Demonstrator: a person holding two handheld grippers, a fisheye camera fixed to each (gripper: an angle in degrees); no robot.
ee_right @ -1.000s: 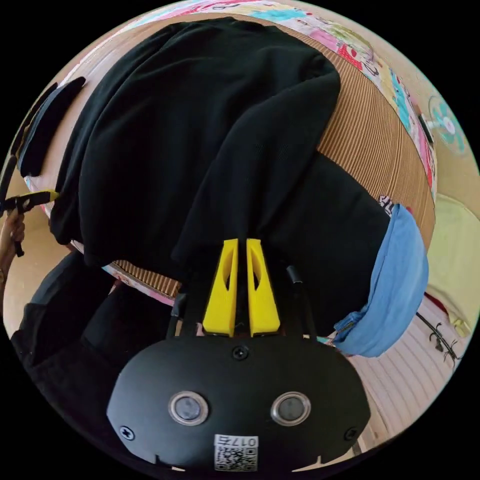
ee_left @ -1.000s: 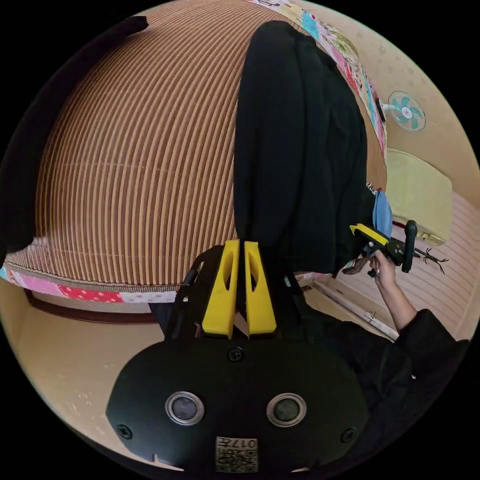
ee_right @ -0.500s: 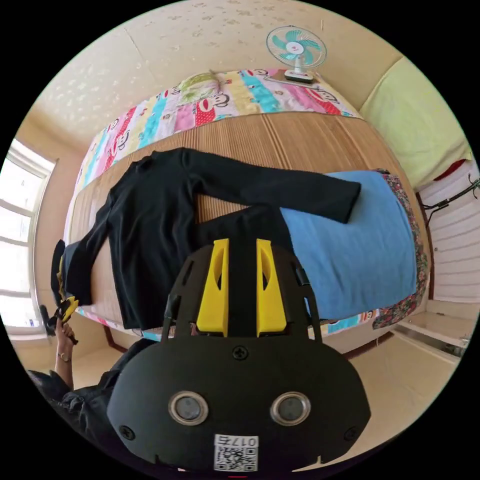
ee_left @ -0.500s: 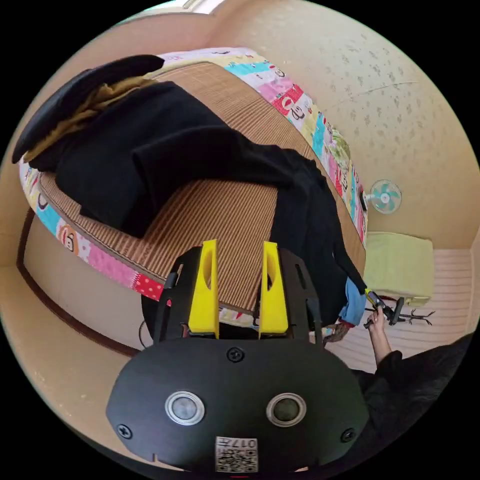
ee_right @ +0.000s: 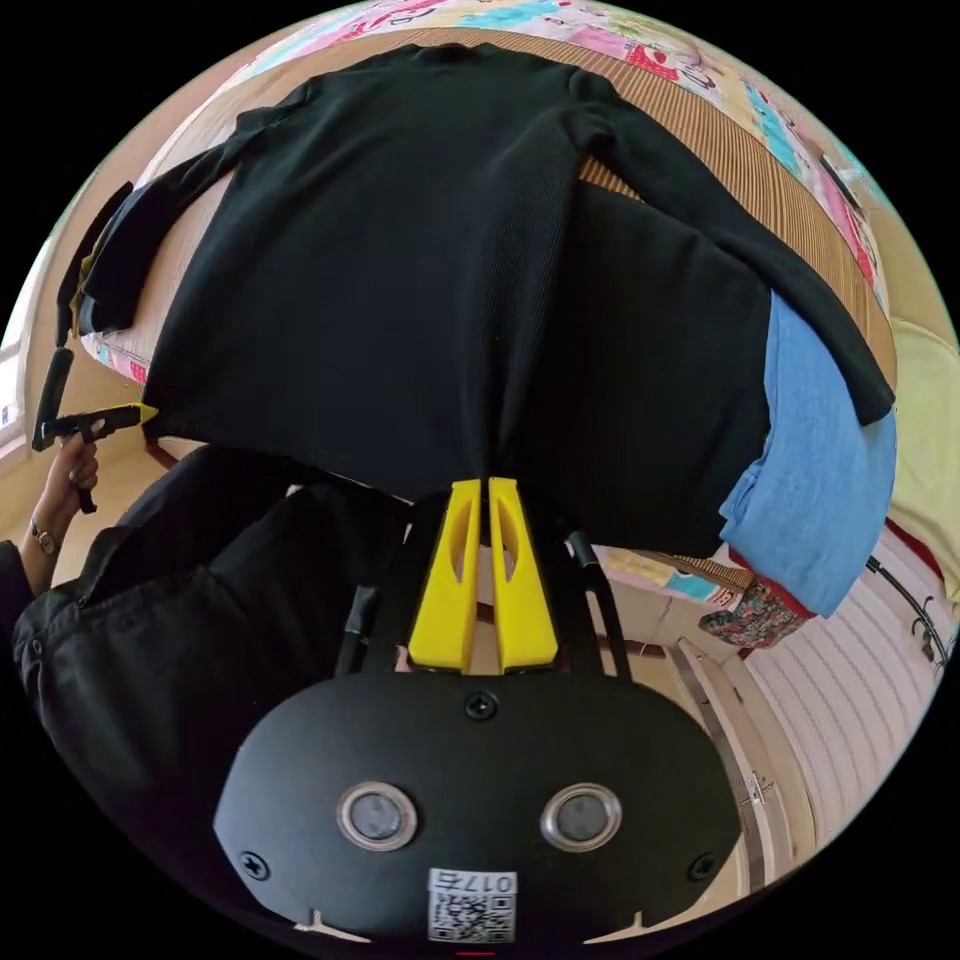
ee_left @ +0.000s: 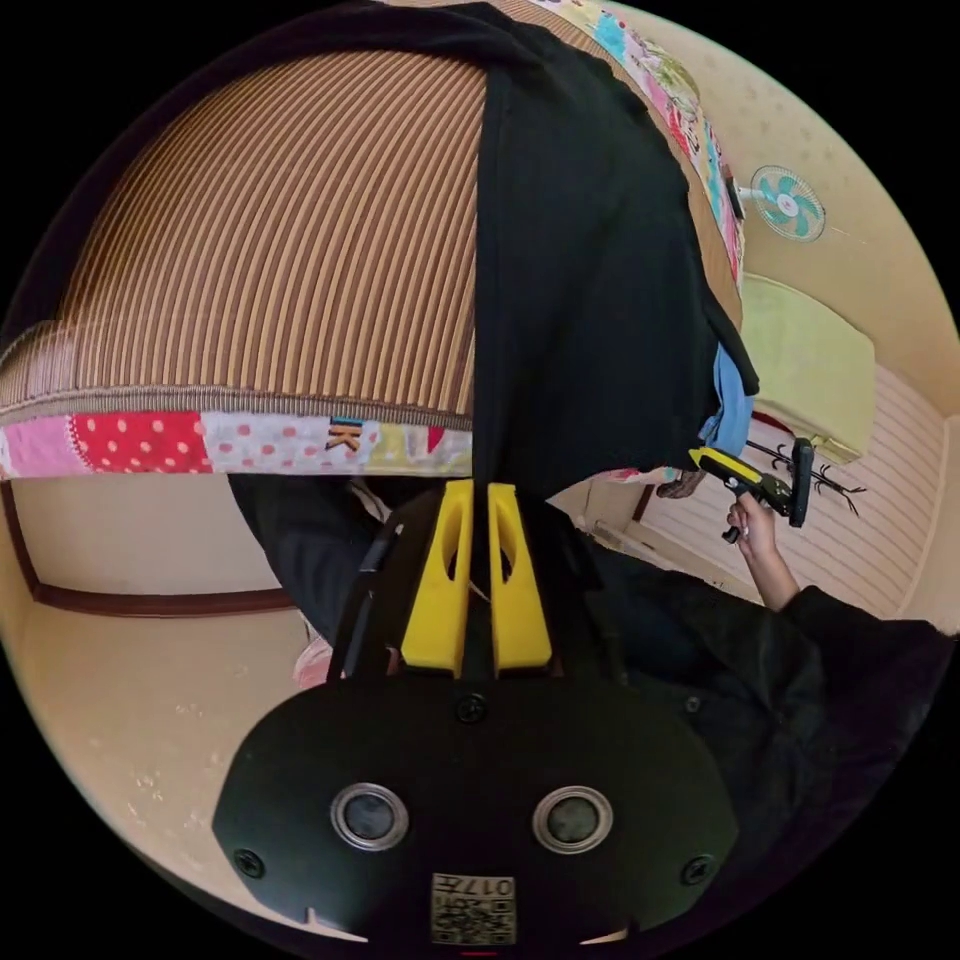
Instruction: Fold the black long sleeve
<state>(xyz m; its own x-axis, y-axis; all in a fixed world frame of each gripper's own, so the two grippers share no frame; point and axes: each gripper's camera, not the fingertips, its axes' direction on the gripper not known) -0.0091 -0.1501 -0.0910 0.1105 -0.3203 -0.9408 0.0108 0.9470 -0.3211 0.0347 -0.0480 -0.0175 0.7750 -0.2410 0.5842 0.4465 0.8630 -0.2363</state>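
Both grippers, left gripper (ee_left: 476, 495) and right gripper (ee_right: 478, 492), had fingers clenched on the near hem of the black long sleeve (ee_right: 400, 270), spread flat on the bed (ee_left: 270, 250); no fold was made yet.

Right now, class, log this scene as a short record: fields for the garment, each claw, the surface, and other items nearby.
garment: black long sleeve, spread flat, hem at the near edge of the bed
left claw: jaws closed on the shirt's hem
right claw: jaws closed on the hem
surface: brown striped mat over a patchwork sheet
other cloth: blue fabric under one sleeve
background: fan by the wall
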